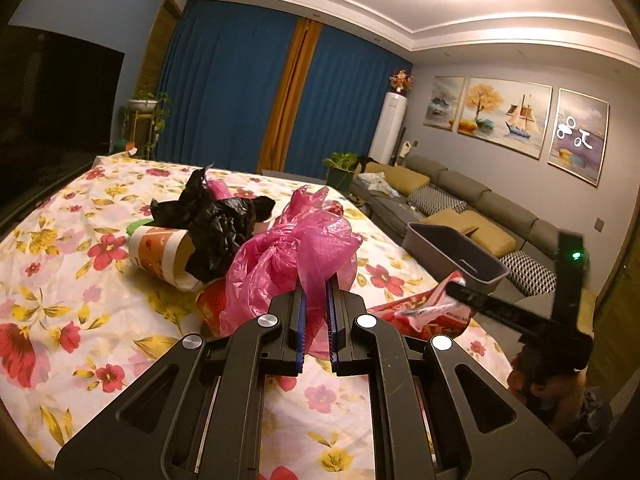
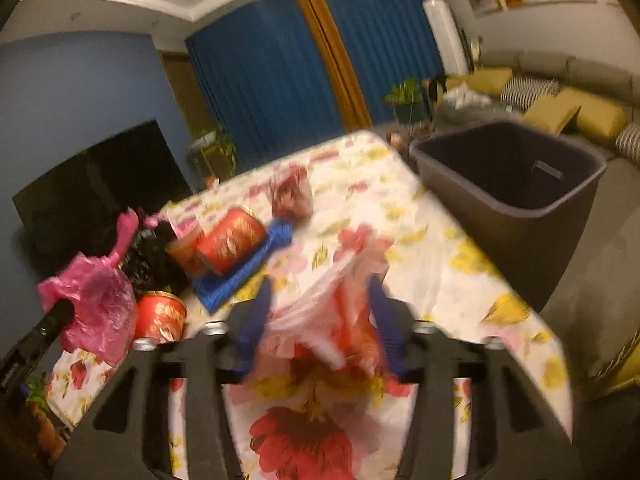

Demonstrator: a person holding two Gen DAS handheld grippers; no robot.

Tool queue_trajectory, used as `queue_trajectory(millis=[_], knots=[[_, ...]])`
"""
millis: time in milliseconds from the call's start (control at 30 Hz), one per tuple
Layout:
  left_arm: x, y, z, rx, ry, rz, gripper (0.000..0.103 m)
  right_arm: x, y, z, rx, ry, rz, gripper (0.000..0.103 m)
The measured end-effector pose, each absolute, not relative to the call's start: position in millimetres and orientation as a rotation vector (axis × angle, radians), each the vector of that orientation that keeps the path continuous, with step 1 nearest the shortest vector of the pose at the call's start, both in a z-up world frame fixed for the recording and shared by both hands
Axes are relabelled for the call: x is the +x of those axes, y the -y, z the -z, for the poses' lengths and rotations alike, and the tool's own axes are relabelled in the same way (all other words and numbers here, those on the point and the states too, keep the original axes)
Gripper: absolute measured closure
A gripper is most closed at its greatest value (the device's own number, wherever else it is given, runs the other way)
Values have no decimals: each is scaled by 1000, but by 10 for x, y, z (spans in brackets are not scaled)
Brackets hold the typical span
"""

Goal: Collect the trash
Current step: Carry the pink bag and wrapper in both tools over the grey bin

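Your left gripper [image 1: 316, 312] is pinching the pink plastic bag [image 1: 288, 264] in its closed jaws above the counter [image 1: 60, 280], while your right gripper [image 2: 320, 320] is clamping a red-and-white wrapper [image 2: 332, 312] near the counter's right edge, beside the dark bin [image 2: 516, 184].

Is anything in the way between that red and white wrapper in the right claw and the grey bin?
Nothing visible. The red and white wrapper sits in the right gripper, and only bare flowered tablecloth lies between it and the grey bin at the table's edge.
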State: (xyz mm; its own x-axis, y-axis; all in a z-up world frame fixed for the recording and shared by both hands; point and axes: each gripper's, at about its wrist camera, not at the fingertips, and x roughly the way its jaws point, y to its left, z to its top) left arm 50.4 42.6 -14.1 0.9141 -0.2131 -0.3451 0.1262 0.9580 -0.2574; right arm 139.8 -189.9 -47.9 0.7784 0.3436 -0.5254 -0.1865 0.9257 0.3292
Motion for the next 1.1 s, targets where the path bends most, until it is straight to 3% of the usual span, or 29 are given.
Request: queue_trajectory(millis=[133,667,1100], knots=[[547,-424,149,-229,-386,183,95,1327,1863,473,226,-598,-293,95],[781,-51,-111,-193,-339,277,95,1236,2128,9,171,-429,-264,98],[1406,1093,-694,-107,-235,432,95,1329,2985,-533,94,-161,20,98]])
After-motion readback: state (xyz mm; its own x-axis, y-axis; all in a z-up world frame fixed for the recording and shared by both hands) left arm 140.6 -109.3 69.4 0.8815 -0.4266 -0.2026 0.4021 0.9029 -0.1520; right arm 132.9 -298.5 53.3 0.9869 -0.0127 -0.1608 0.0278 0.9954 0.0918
